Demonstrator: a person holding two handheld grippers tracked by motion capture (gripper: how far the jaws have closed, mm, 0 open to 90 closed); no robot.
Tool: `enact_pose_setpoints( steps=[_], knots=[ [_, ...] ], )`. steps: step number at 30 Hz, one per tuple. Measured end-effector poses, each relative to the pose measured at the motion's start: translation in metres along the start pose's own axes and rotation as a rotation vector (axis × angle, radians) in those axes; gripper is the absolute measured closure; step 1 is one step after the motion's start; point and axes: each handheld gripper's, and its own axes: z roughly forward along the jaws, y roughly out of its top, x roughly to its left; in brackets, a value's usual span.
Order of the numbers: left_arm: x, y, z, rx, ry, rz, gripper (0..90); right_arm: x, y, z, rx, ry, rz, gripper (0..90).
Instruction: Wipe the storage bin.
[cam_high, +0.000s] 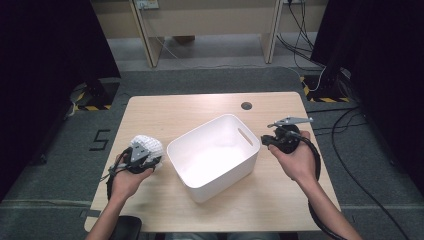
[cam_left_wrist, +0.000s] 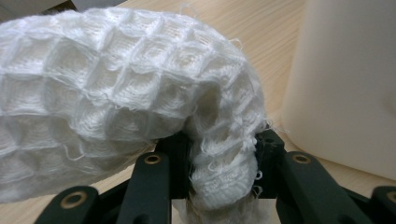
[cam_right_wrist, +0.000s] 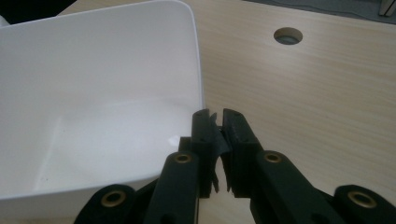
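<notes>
Left jaws: closed on a fold of the cloth (cam_left_wrist: 140, 93), a white waffle-weave piece that bulges up and over the left gripper (cam_left_wrist: 224, 163); the pinched part sits right between the two black pads.
Right jaws: nearly together with nothing between them; the pads of the right gripper (cam_right_wrist: 219, 135) stand a thin gap apart above the bin's near rim.
Cloth position: on the left part of the surface (cam_high: 165, 107), bunched at the front of the left gripper (cam_high: 137, 157), just beside the bin's left wall; whether it touches the wood cannot be told.
Bin: a white plastic bin (cam_high: 215, 155) stands mid-surface, turned at an angle, with a slot handle in its far-right wall; its inside is bare white.
Left hand: the left hand (cam_high: 125, 180) comes in from the bottom edge, wrapped around its gripper, cable trailing beside the wrist.
Right hand: the right hand (cam_high: 295, 160) holds the right gripper (cam_high: 272, 141) at the bin's right corner, the grey plate on top pointing right.
Surface details: light wood grain, with a round cable hole (cam_right_wrist: 287, 36) beyond the bin.
</notes>
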Motion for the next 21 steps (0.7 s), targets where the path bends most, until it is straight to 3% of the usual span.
enact_pose_setpoints(
  steps=[8,13,21],
  knots=[
    [0.0,0.009,0.011,0.002,-0.009,0.029,65.9,0.003,-0.021,-0.012,0.069,-0.005,-0.028,90.0],
    [-0.006,0.015,0.015,-0.009,-0.034,0.055,66.2,0.008,-0.032,-0.004,0.113,0.009,-0.035,90.0],
    [-0.012,0.014,0.018,-0.03,-0.092,0.073,66.7,0.018,-0.028,0.005,0.118,0.024,-0.053,90.0]
  ],
)
